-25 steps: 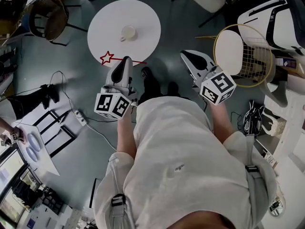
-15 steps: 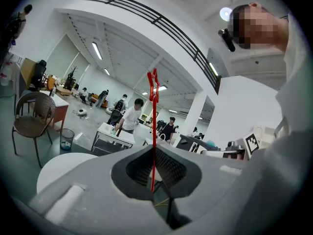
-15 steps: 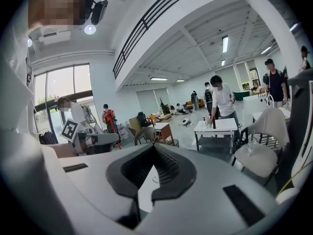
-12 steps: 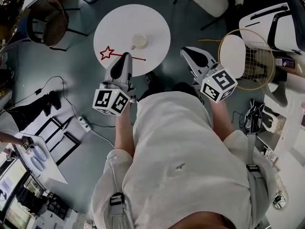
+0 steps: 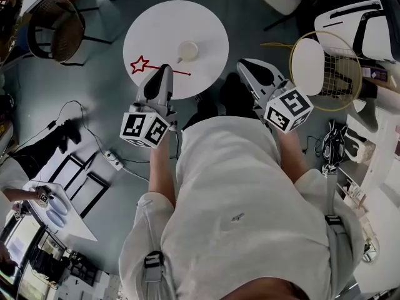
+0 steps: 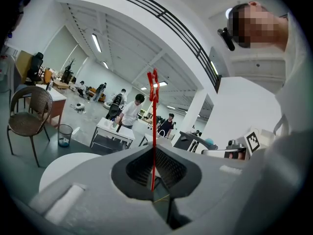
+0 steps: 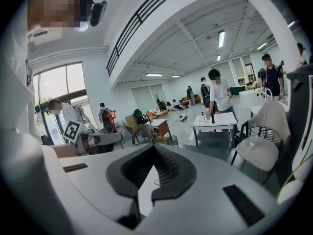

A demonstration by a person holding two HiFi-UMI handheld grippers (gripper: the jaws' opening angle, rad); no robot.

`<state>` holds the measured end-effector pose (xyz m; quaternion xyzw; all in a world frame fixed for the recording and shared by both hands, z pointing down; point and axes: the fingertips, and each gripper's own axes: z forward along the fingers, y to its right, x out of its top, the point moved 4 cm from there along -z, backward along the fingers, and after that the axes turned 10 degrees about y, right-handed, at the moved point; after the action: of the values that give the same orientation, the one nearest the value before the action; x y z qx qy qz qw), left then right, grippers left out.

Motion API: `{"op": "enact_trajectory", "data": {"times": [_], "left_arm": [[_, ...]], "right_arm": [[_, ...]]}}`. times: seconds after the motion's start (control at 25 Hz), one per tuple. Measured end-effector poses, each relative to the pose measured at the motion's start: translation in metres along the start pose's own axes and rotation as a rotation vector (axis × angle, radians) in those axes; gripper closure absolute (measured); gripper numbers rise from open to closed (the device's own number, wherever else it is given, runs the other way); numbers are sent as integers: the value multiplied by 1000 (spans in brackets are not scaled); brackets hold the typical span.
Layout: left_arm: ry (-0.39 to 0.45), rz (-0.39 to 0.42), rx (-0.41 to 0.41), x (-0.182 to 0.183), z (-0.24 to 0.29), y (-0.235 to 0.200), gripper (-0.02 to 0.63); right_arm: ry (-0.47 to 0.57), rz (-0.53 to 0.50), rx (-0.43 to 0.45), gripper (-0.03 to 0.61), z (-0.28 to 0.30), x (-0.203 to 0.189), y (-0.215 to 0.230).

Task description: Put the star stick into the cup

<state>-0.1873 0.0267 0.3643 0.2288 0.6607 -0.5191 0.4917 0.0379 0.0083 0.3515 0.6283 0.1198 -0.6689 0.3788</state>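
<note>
Here the left tool [image 5: 165,69] is clamping the star stick [image 6: 153,131], its jaws pressing together on the thin red shaft. In the left gripper view the shaft is rising straight up out of the closed jaws, with the red star outline at its top.

In the head view the stick is lying crosswise at the tool's tip. Its star [image 5: 139,64] is sticking out to the left, over the near left part of the round white surface [image 5: 156,27], and its bare end is reaching out to the right. The cup [image 5: 187,50] is standing upright near the middle of the surface, beyond the tool's tip and a little to the right. It is sitting near the stick's bare end but apart from it. Whether the stick is touching the surface I cannot tell.

The right tool [image 5: 245,65] is hovering just off the surface's right edge, over the grey floor [image 5: 250,24], well apart from both stick and cup. Its jaws are meeting at the tips with nothing between them. In the right gripper view the star is showing at the left, above the left tool.
</note>
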Motion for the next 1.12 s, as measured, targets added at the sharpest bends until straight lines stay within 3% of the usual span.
{"op": "enact_trajectory", "data": {"times": [1.12], "left_arm": [[-2,-46,120,-22,60,-56,598]], "right_arm": [[-102,-19,106,571,48,4,41]]}}
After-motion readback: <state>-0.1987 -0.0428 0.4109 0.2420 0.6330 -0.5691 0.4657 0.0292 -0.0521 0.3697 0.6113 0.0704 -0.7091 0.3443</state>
